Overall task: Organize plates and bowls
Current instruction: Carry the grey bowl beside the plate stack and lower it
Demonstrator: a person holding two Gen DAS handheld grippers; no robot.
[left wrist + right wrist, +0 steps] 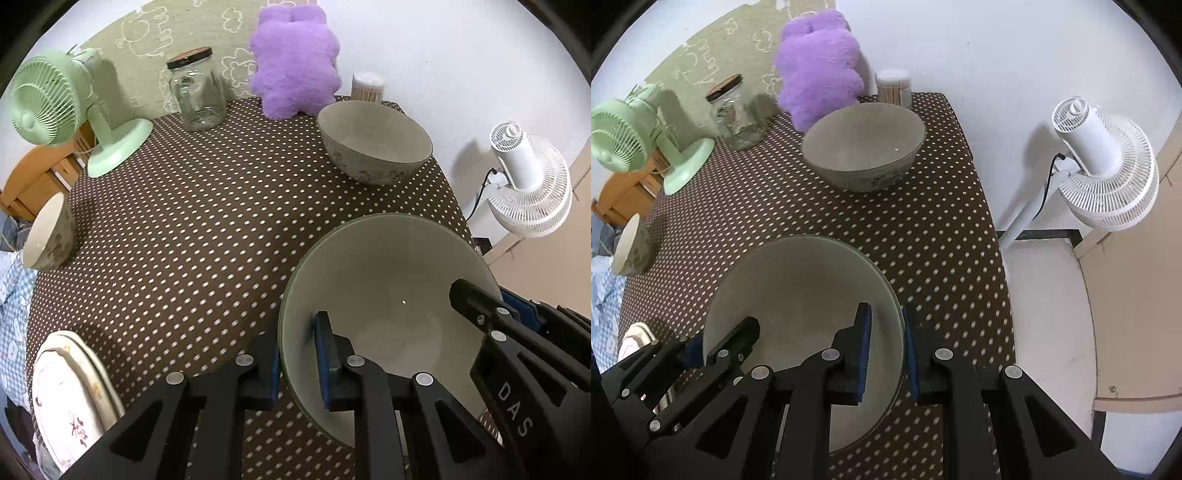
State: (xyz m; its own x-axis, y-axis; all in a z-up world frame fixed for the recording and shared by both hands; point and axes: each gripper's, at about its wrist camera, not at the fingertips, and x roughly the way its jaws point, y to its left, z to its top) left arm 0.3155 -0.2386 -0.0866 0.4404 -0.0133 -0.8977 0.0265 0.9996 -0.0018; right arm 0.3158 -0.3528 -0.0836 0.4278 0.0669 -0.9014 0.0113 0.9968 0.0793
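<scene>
Left wrist view: left gripper (297, 363) straddling the near-left rim of the big bowl (388, 295), one pad outside the wall, one inside; jaws close on the rim, though full contact cannot be told. Right gripper (491, 306) seen across the same bowl, astride the opposite rim. Bowl resting on, or barely above, the dotted tablecloth (192, 221). Farther back, a second large bowl (373, 142) standing alone near the purple plush (293, 59). At the left edge, a small bowl (48, 232) tipped on its side. In the near-left corner, stacked plates (70, 398).

Right wrist view: right gripper (886, 354) bracketing the right rim, pads near the wall with a sliver of gap showing, so clamping cannot be confirmed. Left gripper (720, 341) on the far-left rim. Second large bowl (864, 147) well apart, beyond.

Judged progress: early to middle. Plates seemingly gathered; three bowls separate, none nested. Remaining, probably: nesting the two large bowls, then adding the small one.
</scene>
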